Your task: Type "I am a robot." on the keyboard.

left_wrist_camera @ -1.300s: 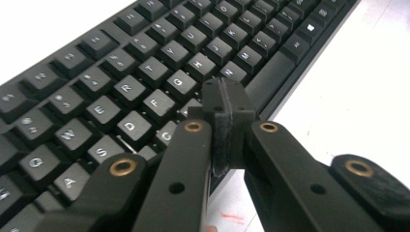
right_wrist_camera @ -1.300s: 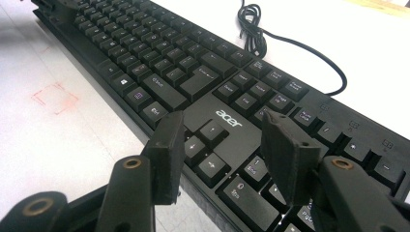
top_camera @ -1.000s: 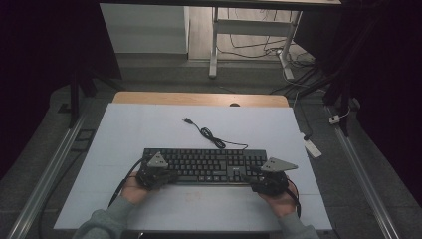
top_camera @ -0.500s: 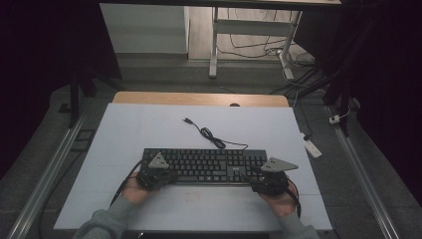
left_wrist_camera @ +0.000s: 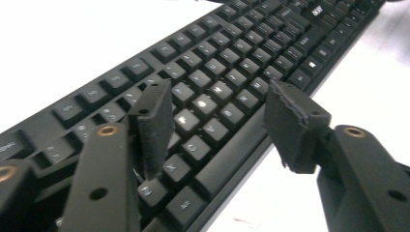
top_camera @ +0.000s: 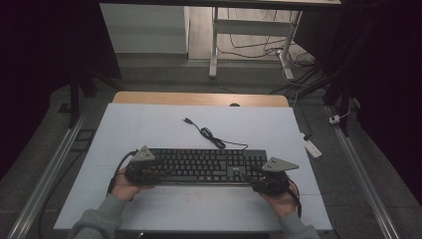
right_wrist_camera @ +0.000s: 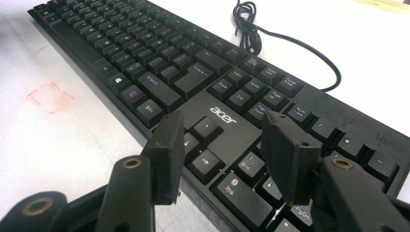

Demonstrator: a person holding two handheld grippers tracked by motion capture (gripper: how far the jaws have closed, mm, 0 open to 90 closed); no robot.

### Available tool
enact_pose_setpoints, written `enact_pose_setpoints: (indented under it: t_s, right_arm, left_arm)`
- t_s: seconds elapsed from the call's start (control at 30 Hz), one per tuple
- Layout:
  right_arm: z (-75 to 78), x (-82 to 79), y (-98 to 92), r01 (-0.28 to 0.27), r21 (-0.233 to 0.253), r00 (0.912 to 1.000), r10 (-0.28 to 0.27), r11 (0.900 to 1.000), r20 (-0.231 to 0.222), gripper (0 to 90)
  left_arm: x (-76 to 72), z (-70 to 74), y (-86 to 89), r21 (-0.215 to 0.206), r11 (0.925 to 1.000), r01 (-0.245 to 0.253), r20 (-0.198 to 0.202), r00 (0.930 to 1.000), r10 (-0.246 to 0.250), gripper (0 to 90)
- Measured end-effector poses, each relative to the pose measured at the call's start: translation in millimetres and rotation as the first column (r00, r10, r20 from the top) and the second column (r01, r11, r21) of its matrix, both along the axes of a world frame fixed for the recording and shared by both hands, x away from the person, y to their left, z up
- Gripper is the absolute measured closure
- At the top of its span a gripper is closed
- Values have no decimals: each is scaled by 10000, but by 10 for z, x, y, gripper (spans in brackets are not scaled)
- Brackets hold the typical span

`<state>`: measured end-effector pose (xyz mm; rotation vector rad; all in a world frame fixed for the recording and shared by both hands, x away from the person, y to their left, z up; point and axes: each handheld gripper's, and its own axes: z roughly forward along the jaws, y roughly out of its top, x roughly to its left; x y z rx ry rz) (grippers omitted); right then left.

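On the white table [top_camera: 149, 129], the black keyboard [top_camera: 199, 166] lies near the front edge, much where it lay a second ago. The left gripper [left_wrist_camera: 217, 111] and right gripper [right_wrist_camera: 220, 140] have hardly moved, jaws apart over its two ends, clamping nothing. I judge the grasp still pending, the lift unstarted.
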<state>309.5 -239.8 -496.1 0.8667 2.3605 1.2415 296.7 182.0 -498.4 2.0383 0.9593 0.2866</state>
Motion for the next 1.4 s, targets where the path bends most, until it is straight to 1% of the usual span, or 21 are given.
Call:
enact_pose_setpoints:
  t_s: [0.2,0.4,0.7,0.93,1.07,1.17,1.4]
  right_arm:
    - [-1,1,-2,7,4,10000,-7,10000,2,511]
    - [4,-1,-2,3,4,10000,-3,10000,17,511]
    - [6,-2,-2,24,-24,10000,-24,10000,25,510]
    - [0,-2,4,7,-50,10000,-7,10000,46,511]
    - [0,-2,2,9,-46,10000,-8,10000,47,511]
    - [-2,-1,1,12,-48,10000,-11,10000,35,511]
    - [-7,2,2,-13,-23,10000,13,10000,4,511]
  left_arm:
    - [6,57,93,-73,9994,-348,108,9993,349,371]
    - [5,84,121,-44,9989,-471,141,9988,471,342]
    - [9,100,153,-9,9982,-605,204,9980,605,335]
    - [41,71,195,190,9942,-1058,20,9944,1058,348]
    - [57,52,220,307,9926,-1174,-20,9931,1175,369]
    - [65,35,233,421,9912,-1252,-42,9921,1255,396]
    - [86,-8,262,686,9893,-1285,-70,9916,1292,491]
